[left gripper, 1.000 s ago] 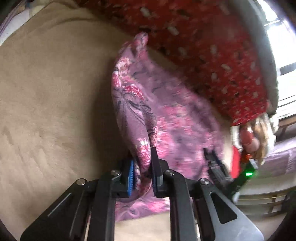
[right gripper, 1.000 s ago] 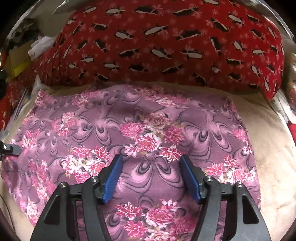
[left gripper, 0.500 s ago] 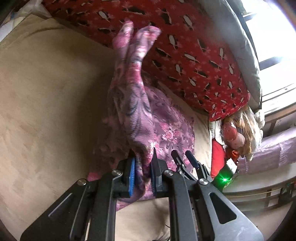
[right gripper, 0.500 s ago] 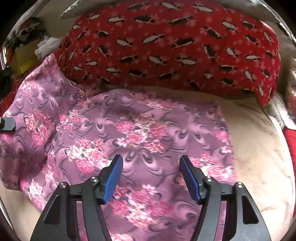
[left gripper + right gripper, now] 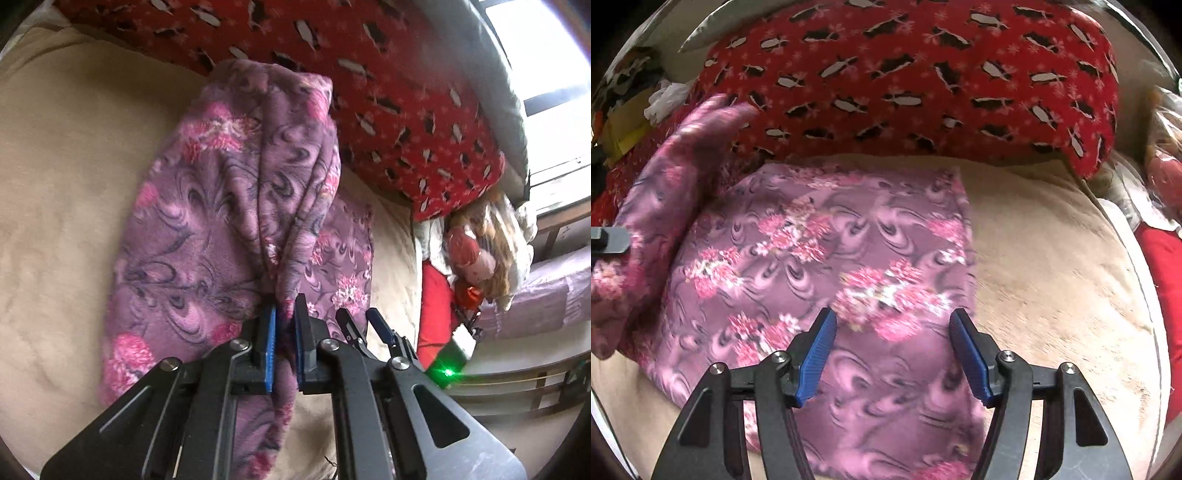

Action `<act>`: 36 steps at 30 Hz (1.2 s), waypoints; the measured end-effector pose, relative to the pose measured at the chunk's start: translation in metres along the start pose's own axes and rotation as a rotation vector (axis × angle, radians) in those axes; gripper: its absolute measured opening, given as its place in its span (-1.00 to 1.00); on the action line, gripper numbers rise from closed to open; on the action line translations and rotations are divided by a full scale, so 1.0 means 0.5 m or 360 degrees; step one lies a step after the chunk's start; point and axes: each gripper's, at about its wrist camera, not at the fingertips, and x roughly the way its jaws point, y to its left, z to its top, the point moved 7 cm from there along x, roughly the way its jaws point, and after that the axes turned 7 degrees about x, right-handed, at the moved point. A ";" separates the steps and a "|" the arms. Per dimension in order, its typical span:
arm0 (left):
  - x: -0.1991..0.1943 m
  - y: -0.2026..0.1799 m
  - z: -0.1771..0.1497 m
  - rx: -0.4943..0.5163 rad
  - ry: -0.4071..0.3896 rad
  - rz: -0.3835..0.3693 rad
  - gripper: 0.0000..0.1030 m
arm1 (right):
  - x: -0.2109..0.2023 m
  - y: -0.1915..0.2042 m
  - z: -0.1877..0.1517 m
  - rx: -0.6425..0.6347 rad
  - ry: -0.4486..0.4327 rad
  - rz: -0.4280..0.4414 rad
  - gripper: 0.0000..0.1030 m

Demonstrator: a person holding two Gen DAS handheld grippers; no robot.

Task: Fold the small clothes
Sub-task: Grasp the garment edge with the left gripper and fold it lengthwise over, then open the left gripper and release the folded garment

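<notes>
Purple floral cloth (image 5: 207, 221) fills the middle of the left wrist view, bunched and lifted into a hanging fold above a beige blanket (image 5: 55, 184). At the lower centre of that frame the left claw (image 5: 284, 343) is clenched on a gathered edge of the cloth, with fabric pinched between its blue pads and trailing down past them. To the right of it, lower in the frame, the right claw (image 5: 360, 319) shows with its fingers spread.

From the right wrist view, the flat part of the cloth (image 5: 831, 258) lies spread on the beige blanket (image 5: 1052, 277) across the centre and lower left, while the raised portion stands blurred at the upper left. The right claw (image 5: 892, 350) sits at the bottom centre, released, its jaws wide apart over the cloth and grasping nothing. A red patterned pillow (image 5: 905, 74) runs across the top of the frame, just behind the far edge of the cloth. A doll (image 5: 476, 254) lies at the right of the left wrist view.
</notes>
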 end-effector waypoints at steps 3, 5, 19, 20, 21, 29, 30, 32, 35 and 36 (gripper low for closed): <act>0.041 -0.019 -0.010 -0.0005 0.0061 0.0001 -0.94 | -0.005 -0.015 -0.013 -0.0012 0.0013 -0.0003 0.27; 0.069 -0.034 -0.017 0.0004 0.0103 0.0024 -0.93 | -0.003 -0.026 -0.025 -0.0013 0.0025 -0.0001 0.27; 0.180 -0.013 -0.037 -0.0074 0.0276 0.0237 -0.85 | 0.016 -0.056 -0.051 0.0052 0.0004 0.0058 0.44; 0.180 -0.016 -0.037 -0.0069 0.0276 0.0234 -0.83 | 0.016 -0.056 -0.052 0.0053 0.0002 0.0059 0.45; 0.176 -0.017 -0.037 -0.0067 0.0274 0.0231 -0.81 | 0.016 -0.057 -0.053 0.0056 0.0003 0.0059 0.46; 0.128 -0.047 -0.039 0.0023 0.0219 0.0189 -0.68 | 0.017 -0.057 -0.047 0.0053 0.0030 0.0031 0.47; 0.118 -0.046 -0.038 0.0037 0.0207 0.0186 -0.66 | 0.016 -0.057 -0.046 0.0055 0.0036 0.0026 0.47; 0.097 -0.040 -0.032 0.0057 0.0175 0.0197 -0.59 | 0.014 -0.056 -0.045 0.0062 0.0049 0.0011 0.47; 0.054 -0.015 -0.017 0.0046 0.0089 0.0206 -0.40 | 0.009 -0.052 -0.043 0.0058 0.0060 -0.0015 0.47; 0.042 -0.003 -0.011 0.0028 0.0064 0.0200 -0.38 | 0.003 -0.052 -0.039 0.0056 0.0051 -0.0024 0.45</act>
